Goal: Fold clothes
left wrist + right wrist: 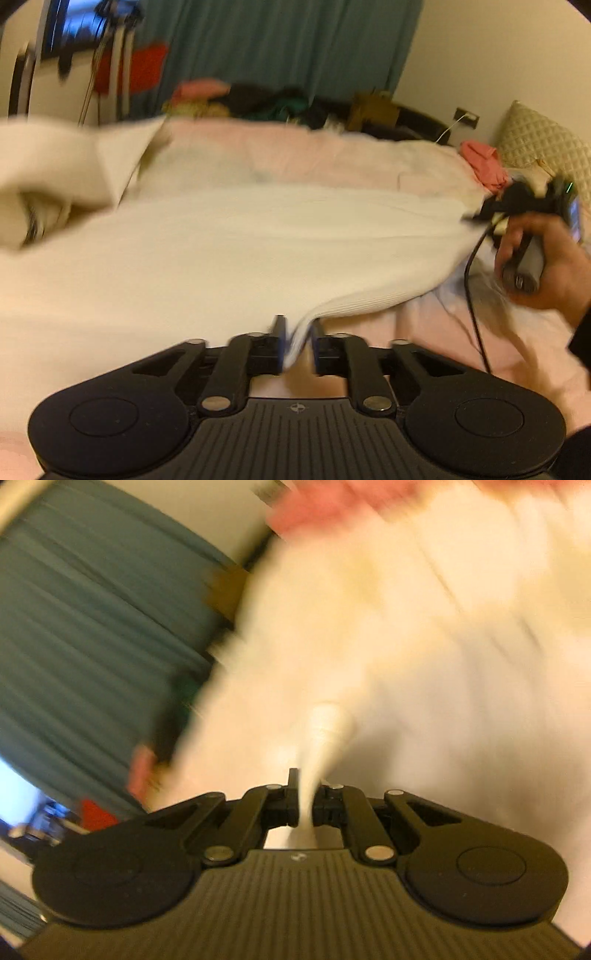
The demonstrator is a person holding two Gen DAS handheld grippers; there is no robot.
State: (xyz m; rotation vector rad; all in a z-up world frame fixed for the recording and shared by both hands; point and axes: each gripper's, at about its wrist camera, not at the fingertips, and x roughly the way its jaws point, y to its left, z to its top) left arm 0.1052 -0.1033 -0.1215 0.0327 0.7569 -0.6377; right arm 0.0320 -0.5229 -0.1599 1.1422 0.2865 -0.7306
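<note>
Left tool (295, 341): I am clamping it on the ribbed hem of the sweater (229, 251), with a bunched fold of knit pinched between the fingers.

Right tool (304, 801): I am pinching a thin twist of the same white knit with it, fingers closed on the cloth; in the left view my right hand (535, 258) is gripping the handle near the bed's right edge.

Sweater: it is stretching between my two tools, partly lifted, sagging across the middle of the bed (461, 332); a sleeve (66, 173) is flopping over at the far left.

Bed: pink cover, a pink garment (482, 166) lying by the pillow (543, 144) toward the right corner, a heap of clothes (258, 99) along the far edge.

Step, as I judge it: I am spreading or swinging the sweater to lay it flat before folding; both views are smeared, so I am likely moving fast.

Risk, grip: the right tool is holding only a narrow twist, so a sharp tug could be pulling it free and dropping that side.

Risk, shape: the loose sleeve could be landing under the body and leaving a lump in the fold.

Risk, cable: the black cable (474, 288) hanging from the right tool could be snagging the hem.
</note>
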